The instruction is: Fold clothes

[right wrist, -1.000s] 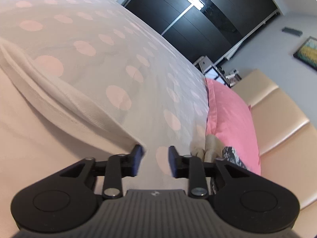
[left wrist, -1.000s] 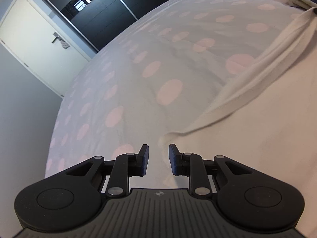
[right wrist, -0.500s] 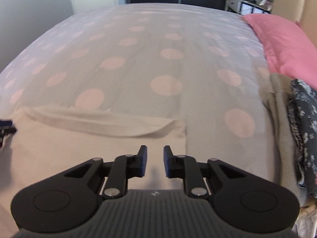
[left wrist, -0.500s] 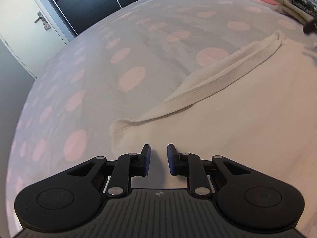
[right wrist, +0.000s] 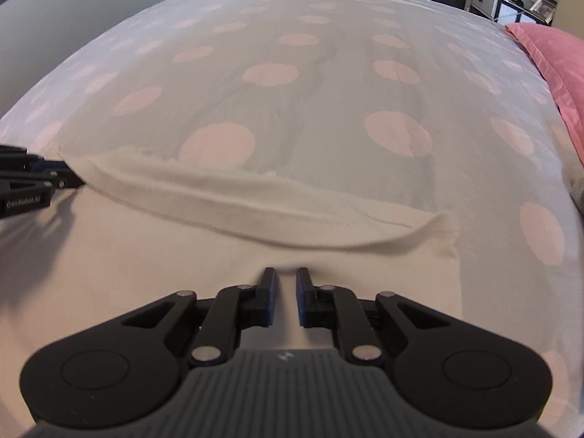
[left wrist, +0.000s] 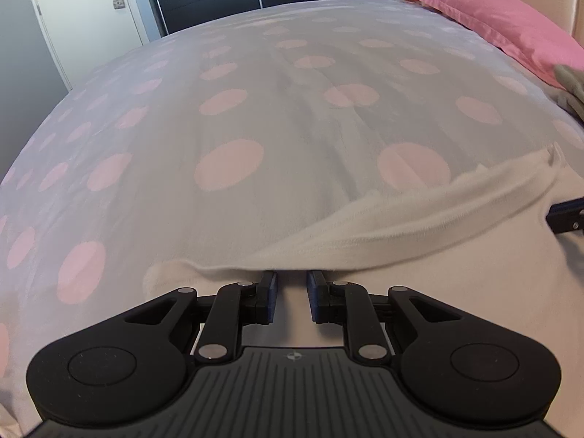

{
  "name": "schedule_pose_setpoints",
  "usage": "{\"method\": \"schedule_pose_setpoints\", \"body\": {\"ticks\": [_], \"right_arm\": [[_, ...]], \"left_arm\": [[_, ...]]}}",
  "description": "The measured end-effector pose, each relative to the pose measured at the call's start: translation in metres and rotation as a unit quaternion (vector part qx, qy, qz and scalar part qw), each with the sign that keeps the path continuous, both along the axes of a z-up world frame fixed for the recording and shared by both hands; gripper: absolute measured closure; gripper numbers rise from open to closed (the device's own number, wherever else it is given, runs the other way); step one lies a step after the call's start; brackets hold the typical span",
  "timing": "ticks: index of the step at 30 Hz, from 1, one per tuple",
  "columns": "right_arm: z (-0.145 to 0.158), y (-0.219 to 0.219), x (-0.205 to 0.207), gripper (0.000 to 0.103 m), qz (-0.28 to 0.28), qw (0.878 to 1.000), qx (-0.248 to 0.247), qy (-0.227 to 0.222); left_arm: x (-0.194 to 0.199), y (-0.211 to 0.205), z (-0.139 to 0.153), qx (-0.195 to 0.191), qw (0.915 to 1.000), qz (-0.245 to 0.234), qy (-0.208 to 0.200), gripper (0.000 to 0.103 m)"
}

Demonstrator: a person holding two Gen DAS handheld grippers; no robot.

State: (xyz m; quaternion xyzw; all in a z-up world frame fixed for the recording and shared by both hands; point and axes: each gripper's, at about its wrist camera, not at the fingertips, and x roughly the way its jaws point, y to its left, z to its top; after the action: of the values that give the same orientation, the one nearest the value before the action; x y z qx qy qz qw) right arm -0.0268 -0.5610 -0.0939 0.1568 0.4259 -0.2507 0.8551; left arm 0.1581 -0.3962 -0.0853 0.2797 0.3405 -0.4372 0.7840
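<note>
The cream garment (left wrist: 419,292) runs off the frame; its fold hides the left claw (left wrist: 291,276) tips.

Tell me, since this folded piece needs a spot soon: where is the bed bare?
Bare duvet runs from the cream garment's far hem to the bed's far edge. It is crowded right, by the pink pillow and piled clothes, and near, under both grippers.

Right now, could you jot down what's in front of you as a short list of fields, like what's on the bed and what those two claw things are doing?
surface: bed with grey, pink-dotted cover
garment: cream garment lying flat, far edge folded over
left gripper: at the garment's fold, jaws narrowly apart, cloth between them
right gripper: over the garment, jaws closing, cloth between them
pillow: pink pillow at the headboard end
other clothes: small pile beside the pillow
</note>
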Motion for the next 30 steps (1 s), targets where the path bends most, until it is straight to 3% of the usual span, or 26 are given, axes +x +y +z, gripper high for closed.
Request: {"method": "schedule_pose_setpoints", "body": {"ticks": [8, 13, 22, 27, 30], "right_arm": [[0.019, -0.026, 0.017, 0.091, -0.077, 0.996, -0.013, -0.039], [0.033, -0.027, 0.0, 0.09, -0.083, 0.996, -0.01, -0.037], [0.052, 0.034, -0.06, 0.088, 0.008, 0.999, -0.036, -0.004], [0.057, 0.088, -0.102, 0.073, 0.068, 0.995, -0.076, 0.022], [0.053, 0.121, -0.128, 0.067, 0.105, 0.987, -0.11, 0.042]], "left_arm": [[0.017, -0.014, 0.018, -0.025, 0.9988, 0.042, -0.003, 0.087], [0.012, 0.006, 0.037, -0.018, 0.9994, 0.014, -0.026, 0.087], [-0.037, 0.083, 0.067, 0.011, 0.9962, -0.061, -0.061, 0.087], [-0.083, 0.131, 0.071, 0.034, 0.9888, -0.113, -0.092, 0.077], [-0.113, 0.152, 0.061, 0.067, 0.9783, -0.15, -0.127, 0.076]]}}
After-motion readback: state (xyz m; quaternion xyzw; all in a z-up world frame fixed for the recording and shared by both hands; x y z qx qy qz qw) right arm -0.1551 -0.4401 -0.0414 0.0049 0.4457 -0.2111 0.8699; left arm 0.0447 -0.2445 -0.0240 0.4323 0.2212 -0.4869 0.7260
